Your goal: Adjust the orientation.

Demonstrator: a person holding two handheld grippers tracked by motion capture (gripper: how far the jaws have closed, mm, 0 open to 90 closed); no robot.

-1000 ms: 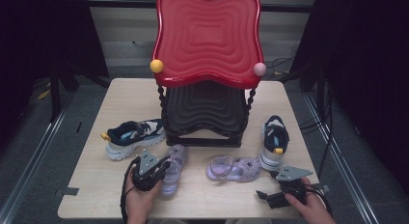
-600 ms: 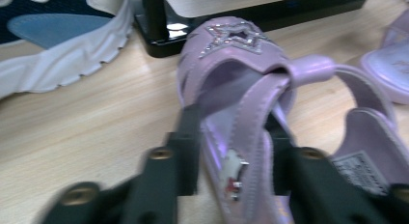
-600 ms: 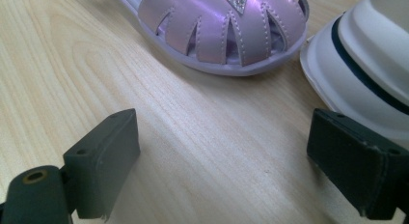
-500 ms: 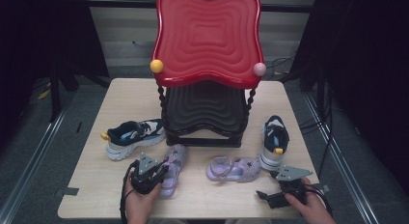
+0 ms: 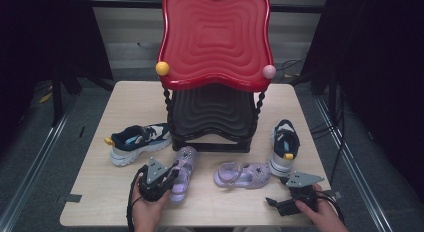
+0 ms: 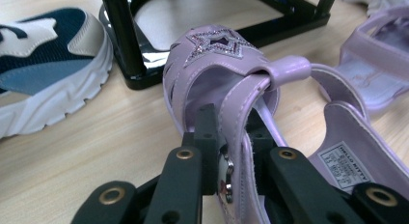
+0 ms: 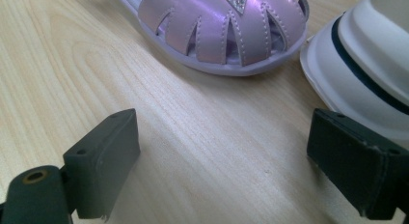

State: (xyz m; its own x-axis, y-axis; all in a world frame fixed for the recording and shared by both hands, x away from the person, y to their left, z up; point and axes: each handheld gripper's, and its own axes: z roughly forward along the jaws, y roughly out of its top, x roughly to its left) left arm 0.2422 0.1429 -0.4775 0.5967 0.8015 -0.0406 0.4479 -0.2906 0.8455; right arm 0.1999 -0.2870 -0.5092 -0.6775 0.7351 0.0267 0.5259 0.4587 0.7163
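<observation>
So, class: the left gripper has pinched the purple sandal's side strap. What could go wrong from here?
1. The left gripper clamps only a thin strap of the purple sandal; lifted, the sandal may swing or slip out.
2. The black rack's leg stands just past its toe, so a forward move could knock it.
3. The sneaker lies close alongside and may be nudged.

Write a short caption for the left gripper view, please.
Left gripper shut on the strap of a purple sandal, beside a navy sneaker.
</observation>
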